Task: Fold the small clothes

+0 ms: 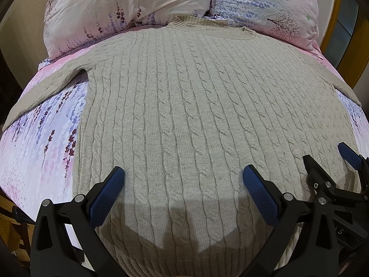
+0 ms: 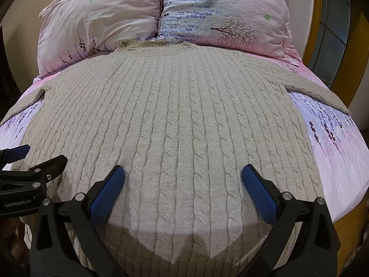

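Observation:
A beige cable-knit sweater (image 1: 184, 106) lies flat on the bed, collar toward the pillows, both sleeves spread sideways. It also shows in the right wrist view (image 2: 175, 115). My left gripper (image 1: 183, 173) is open and empty, hovering over the sweater's lower left part near the hem. My right gripper (image 2: 183, 173) is open and empty over the lower right part. The right gripper shows at the right edge of the left wrist view (image 1: 327, 161). The left gripper shows at the left edge of the right wrist view (image 2: 39, 157).
The bed sheet (image 1: 46, 143) is pink and lilac with a flower print. Two floral pillows (image 1: 129, 7) (image 1: 272, 7) lie at the head, just past the collar. A yellow wooden frame (image 2: 313, 23) stands at the right. The bed edge drops off at both sides.

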Demonstrator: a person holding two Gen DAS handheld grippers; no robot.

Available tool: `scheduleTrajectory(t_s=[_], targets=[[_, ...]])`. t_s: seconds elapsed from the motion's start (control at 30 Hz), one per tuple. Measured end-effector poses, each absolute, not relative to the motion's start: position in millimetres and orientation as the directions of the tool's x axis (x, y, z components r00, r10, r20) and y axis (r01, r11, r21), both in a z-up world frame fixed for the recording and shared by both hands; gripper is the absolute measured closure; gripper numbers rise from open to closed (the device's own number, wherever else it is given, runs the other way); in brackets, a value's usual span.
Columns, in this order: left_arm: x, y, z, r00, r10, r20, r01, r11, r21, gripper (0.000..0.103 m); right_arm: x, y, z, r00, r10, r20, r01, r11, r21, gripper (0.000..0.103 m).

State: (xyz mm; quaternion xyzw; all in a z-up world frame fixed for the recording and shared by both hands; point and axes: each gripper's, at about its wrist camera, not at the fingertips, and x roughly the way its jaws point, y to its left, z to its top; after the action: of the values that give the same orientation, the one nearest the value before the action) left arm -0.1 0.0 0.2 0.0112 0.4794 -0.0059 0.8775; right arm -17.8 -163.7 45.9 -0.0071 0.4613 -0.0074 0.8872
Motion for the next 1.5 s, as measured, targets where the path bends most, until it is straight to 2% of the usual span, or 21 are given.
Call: scheduleTrajectory(t_s=[1.5], targets=[[0.3, 0.0, 1.1, 0.536, 0.004, -0.845, 0.022, 1.0, 0.019, 0.001, -16.5, -161.4, 40.1, 0.561, -0.015, -0.828, -0.008, 1.0, -0.024, 0.002]])
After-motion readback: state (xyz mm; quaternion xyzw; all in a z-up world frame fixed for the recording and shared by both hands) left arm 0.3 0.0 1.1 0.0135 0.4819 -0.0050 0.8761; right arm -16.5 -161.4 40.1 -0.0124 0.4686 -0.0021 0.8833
